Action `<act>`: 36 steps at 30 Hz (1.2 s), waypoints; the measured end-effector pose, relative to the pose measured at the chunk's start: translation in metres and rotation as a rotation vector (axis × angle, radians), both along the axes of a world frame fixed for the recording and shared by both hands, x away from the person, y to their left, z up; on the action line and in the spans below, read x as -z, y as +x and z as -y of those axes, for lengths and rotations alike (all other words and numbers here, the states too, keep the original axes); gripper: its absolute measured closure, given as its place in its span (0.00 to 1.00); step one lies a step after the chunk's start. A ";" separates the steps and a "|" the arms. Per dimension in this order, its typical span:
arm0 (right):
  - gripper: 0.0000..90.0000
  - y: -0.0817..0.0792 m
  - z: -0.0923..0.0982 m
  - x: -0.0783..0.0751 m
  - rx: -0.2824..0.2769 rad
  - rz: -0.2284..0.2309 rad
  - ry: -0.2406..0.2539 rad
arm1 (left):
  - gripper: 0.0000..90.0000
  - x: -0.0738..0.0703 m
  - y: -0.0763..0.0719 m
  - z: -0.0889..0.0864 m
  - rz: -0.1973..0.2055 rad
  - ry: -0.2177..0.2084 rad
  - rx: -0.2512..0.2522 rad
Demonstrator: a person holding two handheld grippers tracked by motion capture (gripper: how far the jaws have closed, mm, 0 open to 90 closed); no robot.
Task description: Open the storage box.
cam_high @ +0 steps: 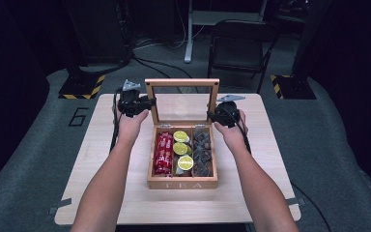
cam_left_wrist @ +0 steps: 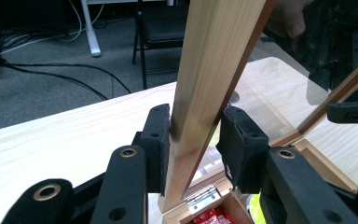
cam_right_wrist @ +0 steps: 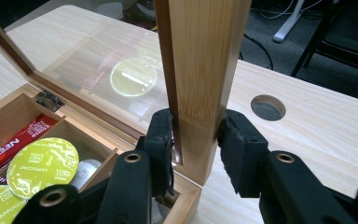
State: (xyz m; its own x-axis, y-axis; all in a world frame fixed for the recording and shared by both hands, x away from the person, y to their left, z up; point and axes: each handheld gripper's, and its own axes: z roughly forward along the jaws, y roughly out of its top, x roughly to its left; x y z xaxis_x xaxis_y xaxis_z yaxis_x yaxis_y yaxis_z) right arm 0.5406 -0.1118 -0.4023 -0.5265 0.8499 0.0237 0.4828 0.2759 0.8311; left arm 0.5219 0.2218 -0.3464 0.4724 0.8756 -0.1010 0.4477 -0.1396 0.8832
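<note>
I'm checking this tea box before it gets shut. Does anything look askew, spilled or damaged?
Nothing stands out. The tea box sits square on the table, its lid upright with a gripper clamped on each side rail, and sachets, capsules and dark pieces lie tidy in their compartments.

Upright glass-paned wooden lid [cam_high: 182,83], hinged open

"TEA" on the wooden box [cam_high: 182,185] front, "NESCAFE" on red sachets [cam_right_wrist: 10,148], "CAPPUCCINO" on green capsule lids [cam_right_wrist: 42,164], "6" on floor [cam_high: 78,116]

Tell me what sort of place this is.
Probably a lab or studio rigged for recording: a lone table on grey carpet, hazard-striped stand bases, loose cables and a folding chair behind.
</note>
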 end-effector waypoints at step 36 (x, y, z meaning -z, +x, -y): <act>0.72 0.011 -0.004 0.000 0.037 -0.019 -0.012 | 0.54 0.020 -0.019 -0.007 -0.038 -0.027 0.061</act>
